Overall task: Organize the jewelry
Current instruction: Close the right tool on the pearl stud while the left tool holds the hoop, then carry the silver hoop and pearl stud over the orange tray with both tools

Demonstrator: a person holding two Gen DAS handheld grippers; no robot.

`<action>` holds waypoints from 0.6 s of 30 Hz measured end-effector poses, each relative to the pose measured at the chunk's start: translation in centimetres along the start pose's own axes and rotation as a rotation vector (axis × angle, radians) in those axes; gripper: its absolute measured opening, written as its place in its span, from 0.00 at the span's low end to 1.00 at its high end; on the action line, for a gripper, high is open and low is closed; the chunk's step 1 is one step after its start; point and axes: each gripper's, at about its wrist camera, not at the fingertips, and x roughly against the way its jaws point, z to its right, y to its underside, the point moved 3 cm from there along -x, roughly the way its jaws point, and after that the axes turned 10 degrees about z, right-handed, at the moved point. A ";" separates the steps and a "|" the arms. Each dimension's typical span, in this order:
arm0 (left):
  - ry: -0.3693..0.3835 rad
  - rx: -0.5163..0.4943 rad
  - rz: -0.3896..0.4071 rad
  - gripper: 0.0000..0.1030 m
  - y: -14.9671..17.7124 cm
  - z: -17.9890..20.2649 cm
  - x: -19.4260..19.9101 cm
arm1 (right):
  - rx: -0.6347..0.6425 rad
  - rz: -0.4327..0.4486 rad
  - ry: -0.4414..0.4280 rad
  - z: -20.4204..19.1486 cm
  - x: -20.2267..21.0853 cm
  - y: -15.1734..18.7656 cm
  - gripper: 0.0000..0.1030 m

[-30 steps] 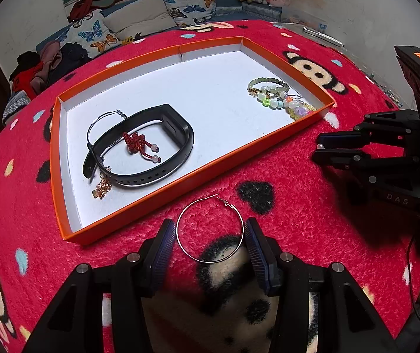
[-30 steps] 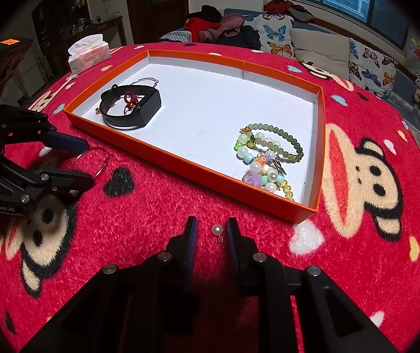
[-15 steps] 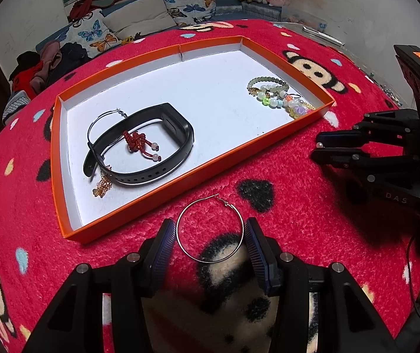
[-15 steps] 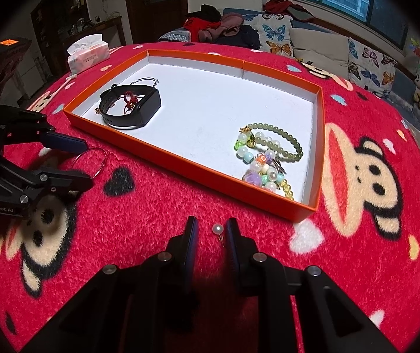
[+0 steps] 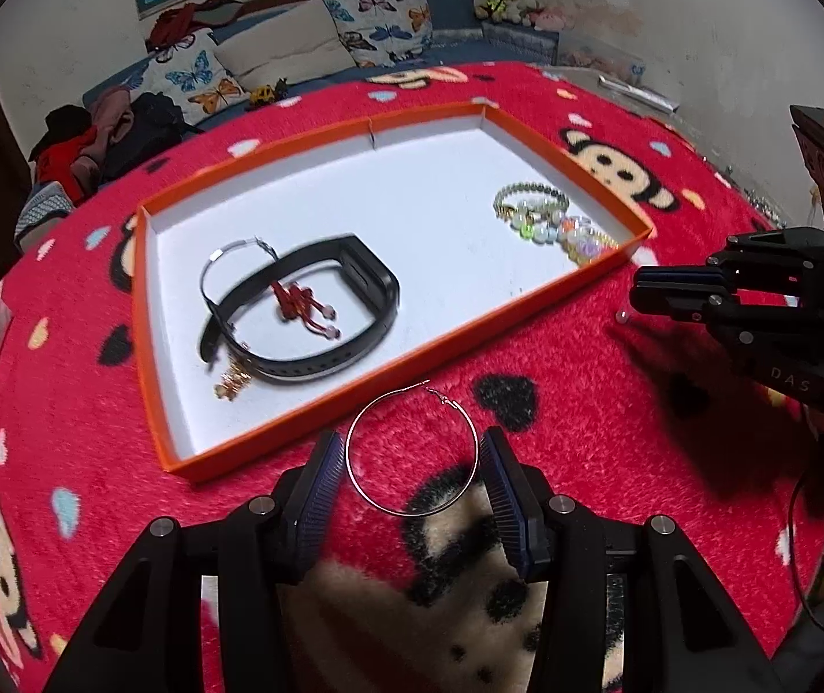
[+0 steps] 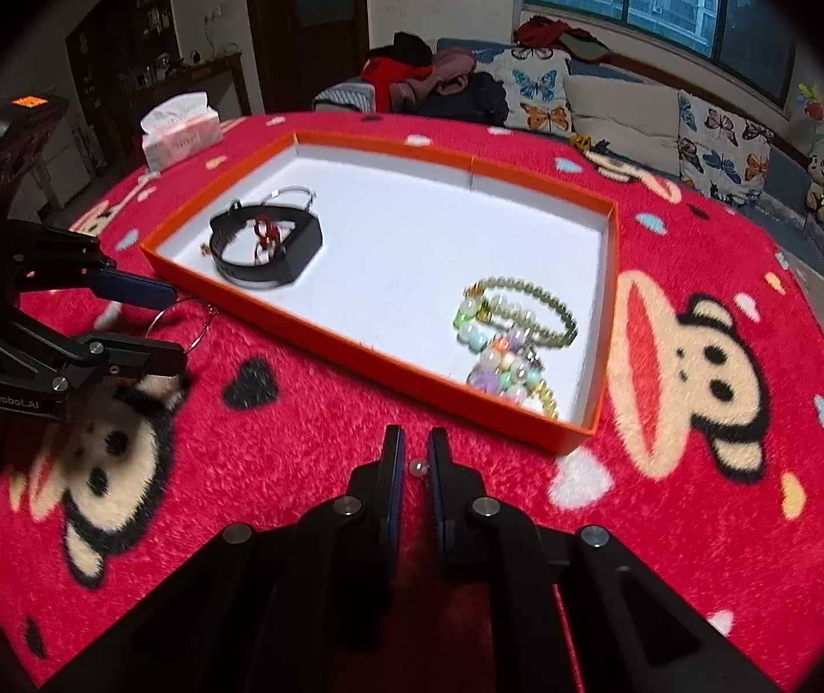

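Note:
My left gripper (image 5: 412,479) is shut on a thin hoop earring (image 5: 412,450), its ribbed pads touching both sides of the ring just above the red rug. The right wrist view shows the same gripper (image 6: 178,323) and hoop (image 6: 181,317) at the left. My right gripper (image 6: 416,450) has its jaws closing tight on a small pearl earring (image 6: 417,466); in the left wrist view the pearl (image 5: 621,316) hangs at its tips (image 5: 634,294). Both grippers hover in front of the orange tray (image 5: 469,335).
In the tray (image 6: 354,358), a black band (image 5: 354,358) with a red charm and another hoop lies at the left and beaded bracelets (image 6: 510,341) at the right. A tissue box (image 6: 181,133) stands on the far left; a sofa with cushions is behind.
The right gripper's jaws have narrowed onto the pearl earring. Both views have shifted slightly and blurred; the hoop stays between the left pads.

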 end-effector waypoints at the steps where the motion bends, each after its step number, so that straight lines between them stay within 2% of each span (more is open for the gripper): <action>1: -0.003 0.001 0.009 0.50 -0.2 -0.1 0.4 | -0.006 0.009 -0.004 0.1 0.2 -0.3 0.10; 9: -0.024 0.014 0.071 0.50 -3.2 -1.2 2.1 | -0.025 0.063 0.016 1.2 0.7 -2.4 0.10; 18: -0.085 0.052 0.072 0.50 -6.9 -4.5 -0.1 | -0.050 0.065 0.035 2.7 -0.8 -3.1 0.10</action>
